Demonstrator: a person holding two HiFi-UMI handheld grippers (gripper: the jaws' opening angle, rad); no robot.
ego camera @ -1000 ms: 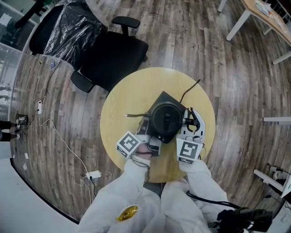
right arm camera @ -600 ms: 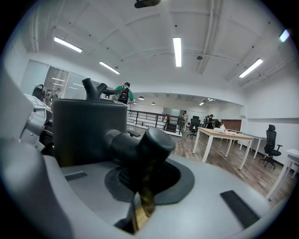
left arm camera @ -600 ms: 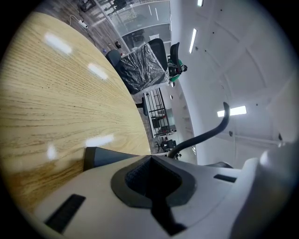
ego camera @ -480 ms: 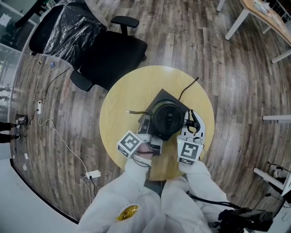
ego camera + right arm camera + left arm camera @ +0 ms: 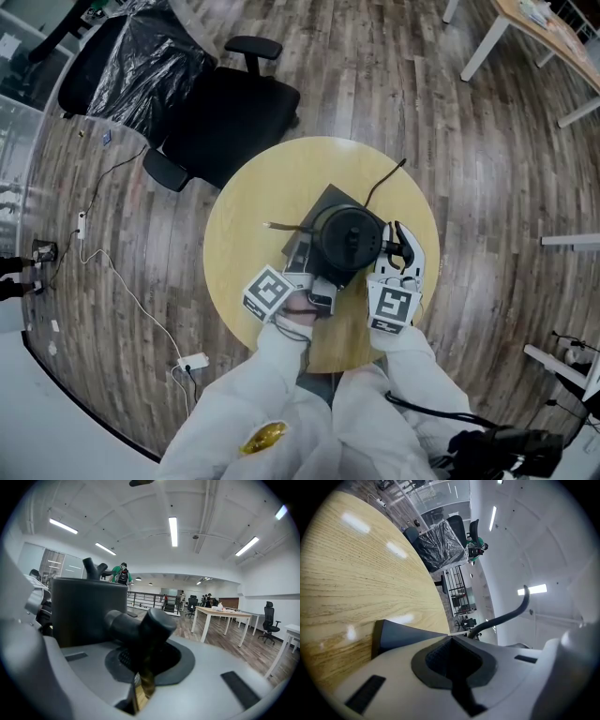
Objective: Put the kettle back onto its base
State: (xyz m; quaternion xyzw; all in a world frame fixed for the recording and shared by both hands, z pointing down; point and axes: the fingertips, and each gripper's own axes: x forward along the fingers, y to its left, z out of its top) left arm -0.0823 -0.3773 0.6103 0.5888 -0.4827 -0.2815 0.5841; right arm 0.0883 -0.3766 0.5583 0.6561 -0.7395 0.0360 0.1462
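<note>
Kettle (image 5: 349,239) edged slightly away from us, apparently over its base (image 5: 328,201); right claw (image 5: 396,240) clamped on it, left claw (image 5: 300,258) together; we list release outstanding.

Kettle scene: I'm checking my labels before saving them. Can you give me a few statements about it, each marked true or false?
1. The kettle is above a round wooden table. True.
2. The right claw is shut on the kettle's handle. True.
3. The left claw holds a mug. False: it is shut with nothing between its jaws.
4. The office chair beside the table is red. False: it is black.
</note>
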